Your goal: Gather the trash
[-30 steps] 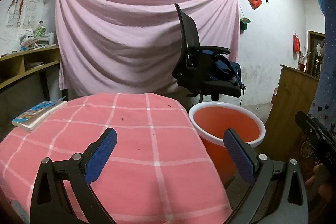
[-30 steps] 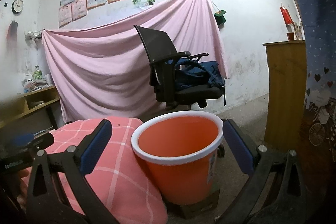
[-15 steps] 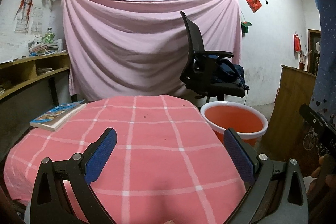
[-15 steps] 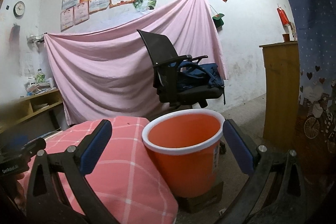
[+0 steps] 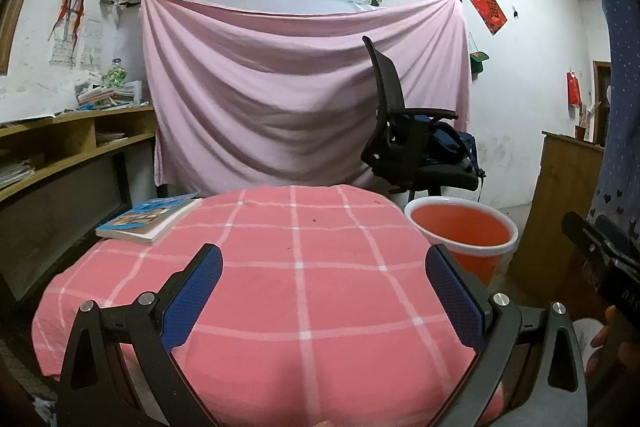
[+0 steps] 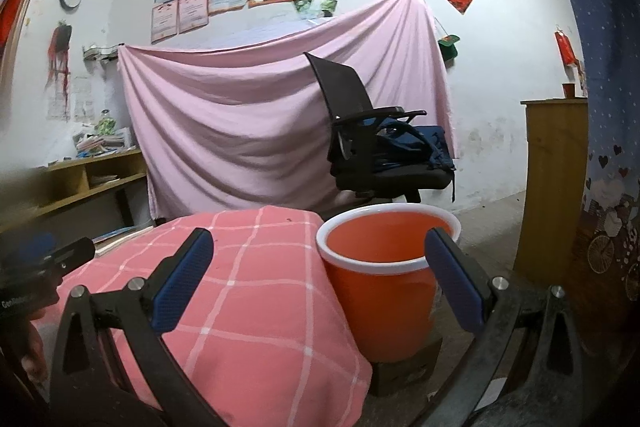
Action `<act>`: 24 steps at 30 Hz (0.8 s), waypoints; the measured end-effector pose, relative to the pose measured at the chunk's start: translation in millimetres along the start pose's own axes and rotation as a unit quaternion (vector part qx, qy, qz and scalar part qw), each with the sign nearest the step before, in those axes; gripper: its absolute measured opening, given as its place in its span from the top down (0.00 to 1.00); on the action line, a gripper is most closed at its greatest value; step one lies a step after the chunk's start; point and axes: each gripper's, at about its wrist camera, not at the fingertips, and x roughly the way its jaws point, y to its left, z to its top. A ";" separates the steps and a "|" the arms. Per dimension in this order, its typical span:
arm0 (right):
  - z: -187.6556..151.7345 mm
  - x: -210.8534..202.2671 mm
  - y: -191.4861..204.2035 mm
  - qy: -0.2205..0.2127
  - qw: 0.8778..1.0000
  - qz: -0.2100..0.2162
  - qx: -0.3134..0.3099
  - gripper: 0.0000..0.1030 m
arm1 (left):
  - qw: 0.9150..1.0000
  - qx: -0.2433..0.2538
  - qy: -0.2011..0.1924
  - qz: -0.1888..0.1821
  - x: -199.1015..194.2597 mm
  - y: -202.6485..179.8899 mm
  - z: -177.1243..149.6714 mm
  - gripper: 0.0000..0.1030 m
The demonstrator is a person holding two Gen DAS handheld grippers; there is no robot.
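Note:
An orange bin with a white rim (image 5: pixel 460 231) stands on the floor right of a table under a pink checked cloth (image 5: pixel 280 267); it also shows in the right wrist view (image 6: pixel 384 283) on a dark block. My left gripper (image 5: pixel 324 291) is open and empty above the near part of the table. My right gripper (image 6: pixel 320 279) is open and empty, level with the bin's near left rim. No trash shows on the cloth. The inside of the bin is hidden from view.
A book (image 5: pixel 150 217) lies on the table's far left corner. A black office chair with a blue bag (image 5: pixel 416 147) stands behind the bin. Wooden shelves (image 5: pixel 60 155) run along the left wall. A wooden cabinet (image 6: pixel 556 179) stands at the right.
Both grippers have drawn back and risen: the table and bin look smaller and farther. The left view has swung left, bringing more of the table and shelves in. Both jaws stay open.

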 end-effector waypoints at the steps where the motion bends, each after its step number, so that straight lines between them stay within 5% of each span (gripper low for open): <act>1: -0.8 -1.7 1.7 0.000 1.000 0.001 0.000 0.00 | 1.000 0.002 0.000 0.003 -2.0 1.7 -1.4 0.03; 12: -7.2 -12.0 11.7 0.013 1.000 0.011 0.008 0.00 | 1.000 -0.005 0.003 0.016 -19.7 15.3 -12.2 0.03; 24: -16.9 -26.4 24.1 0.040 0.999 0.015 0.004 0.00 | 1.000 0.006 -0.001 -0.008 -36.6 14.8 -22.6 0.03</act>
